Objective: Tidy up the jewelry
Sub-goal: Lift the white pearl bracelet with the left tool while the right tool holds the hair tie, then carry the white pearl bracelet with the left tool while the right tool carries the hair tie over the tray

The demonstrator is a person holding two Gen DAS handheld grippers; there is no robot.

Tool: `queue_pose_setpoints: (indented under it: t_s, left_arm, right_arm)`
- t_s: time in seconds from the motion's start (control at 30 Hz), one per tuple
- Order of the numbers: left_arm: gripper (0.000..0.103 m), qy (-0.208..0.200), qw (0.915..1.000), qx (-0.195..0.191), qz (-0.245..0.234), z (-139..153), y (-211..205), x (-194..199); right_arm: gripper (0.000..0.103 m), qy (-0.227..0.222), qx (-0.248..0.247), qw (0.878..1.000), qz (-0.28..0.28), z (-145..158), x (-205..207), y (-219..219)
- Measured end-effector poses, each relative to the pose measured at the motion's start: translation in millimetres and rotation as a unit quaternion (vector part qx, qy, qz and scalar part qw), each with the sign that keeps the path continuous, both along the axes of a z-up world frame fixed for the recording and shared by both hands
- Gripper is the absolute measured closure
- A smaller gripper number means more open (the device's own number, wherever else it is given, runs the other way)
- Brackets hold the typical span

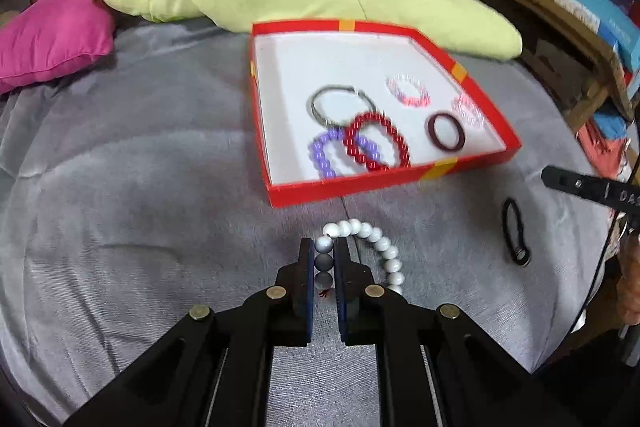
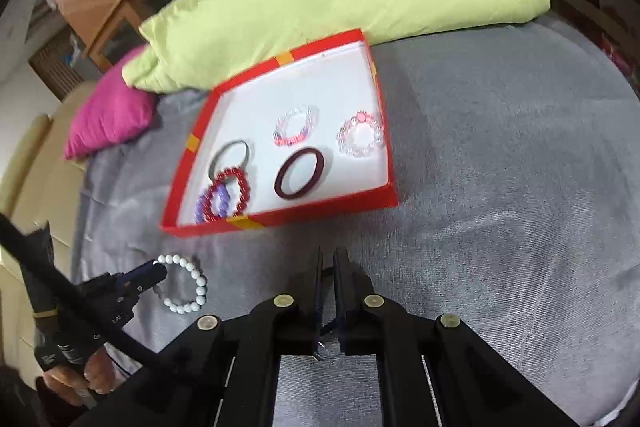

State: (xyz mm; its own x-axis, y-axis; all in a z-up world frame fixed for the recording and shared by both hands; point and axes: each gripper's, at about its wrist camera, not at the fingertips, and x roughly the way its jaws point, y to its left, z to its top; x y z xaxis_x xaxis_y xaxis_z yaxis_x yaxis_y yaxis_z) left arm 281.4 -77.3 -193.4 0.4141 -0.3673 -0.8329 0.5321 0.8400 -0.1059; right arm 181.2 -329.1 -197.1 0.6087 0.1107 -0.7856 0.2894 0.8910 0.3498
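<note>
left gripper (image 1: 324,251) clamped on white bead bracelet (image 1: 372,247), loop trailing right over the grey blanket (image 1: 140,187). right gripper (image 2: 328,267) pinched on black hair tie (image 2: 329,323), long axis along the fingers. six pieces already in red box (image 1: 352,189); these two left.

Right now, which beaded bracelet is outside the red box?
The white beaded bracelet, pinched in the left claw on the grey cover; the red, purple and pink ones lie inside.
</note>
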Motion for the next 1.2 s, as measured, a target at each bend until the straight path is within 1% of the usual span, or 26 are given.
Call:
queue_pose_setpoints:
  t_s: [0.07,0.2,0.23,0.3,0.37,0.5,0.6,0.63,0.67,0.7,0.73,0.8,0.87,0.93,1.0,1.1,1.2]
  left_arm:
    - [0.093,-0.006,1.0,-0.005,0.001,5,4,-1]
    - [0.093,-0.007,1.0,-0.002,-0.002,5,1,-1]
    - [0.093,-0.008,1.0,-0.001,-0.002,6,1,-1]
    - [0.093,-0.009,1.0,-0.003,-0.002,7,1,-1]
    - [0.093,-0.009,0.9999,-0.007,-0.001,9,3,-1]
    - [0.093,-0.014,0.9998,-0.014,0.001,14,7,-3]
    - [0.093,-0.015,0.9997,-0.017,0.0,16,8,-4]
    - [0.093,-0.016,0.9997,-0.017,-0.001,17,8,-5]
    - [0.093,-0.017,0.9997,-0.016,-0.002,17,8,-6]
    - [0.093,-0.017,0.9997,-0.017,-0.002,18,8,-6]
    - [0.093,-0.017,0.9997,-0.018,-0.001,18,9,-6]
    - [0.093,-0.02,0.9996,-0.021,0.0,21,10,-6]
    - [0.093,-0.023,0.9994,-0.026,0.003,24,12,-6]
    - [0.093,-0.027,0.9992,-0.031,0.005,28,14,-7]
    - [0.093,-0.03,0.9989,-0.034,0.006,30,16,-7]
    - [0.093,-0.036,0.9985,-0.04,0.005,35,16,-8]
    - [0.093,-0.045,0.9979,-0.048,0.004,39,15,-9]
  right_arm:
    - [0.096,0.003,-0.001,1.0,-0.001,3,-2,-2]
    - [0.094,0.037,0.024,0.999,0.006,-6,1,-6]
    - [0.094,0.044,0.023,0.999,0.006,-10,2,-6]
    - [0.079,0.051,0.016,0.999,0.003,-13,3,-5]
    - [0.079,0.055,0.013,0.998,0.005,-19,6,-3]
    - [0.079,0.079,-0.004,0.997,0.014,-33,15,6]
    - [0.079,0.098,-0.036,0.994,0.022,-43,23,17]
    - [0.078,0.093,-0.055,0.994,0.024,-43,24,22]
    - [0.084,0.09,-0.077,0.993,0.03,-43,25,27]
    - [0.095,0.088,-0.099,0.99,0.04,-42,25,33]
    - [0.097,0.088,-0.115,0.988,0.046,-42,25,37]
    - [0.097,0.08,-0.13,0.987,0.045,-40,24,41]
    - [0.097,0.064,-0.129,0.988,0.047,-34,21,42]
    - [0.097,0.037,-0.128,0.99,0.047,-23,17,42]
    - [0.097,0.008,-0.109,0.993,0.047,-12,13,39]
    - [0.097,-0.023,-0.077,0.996,0.045,-1,10,34]
    - [0.097,-0.04,-0.063,0.996,0.042,3,10,33]
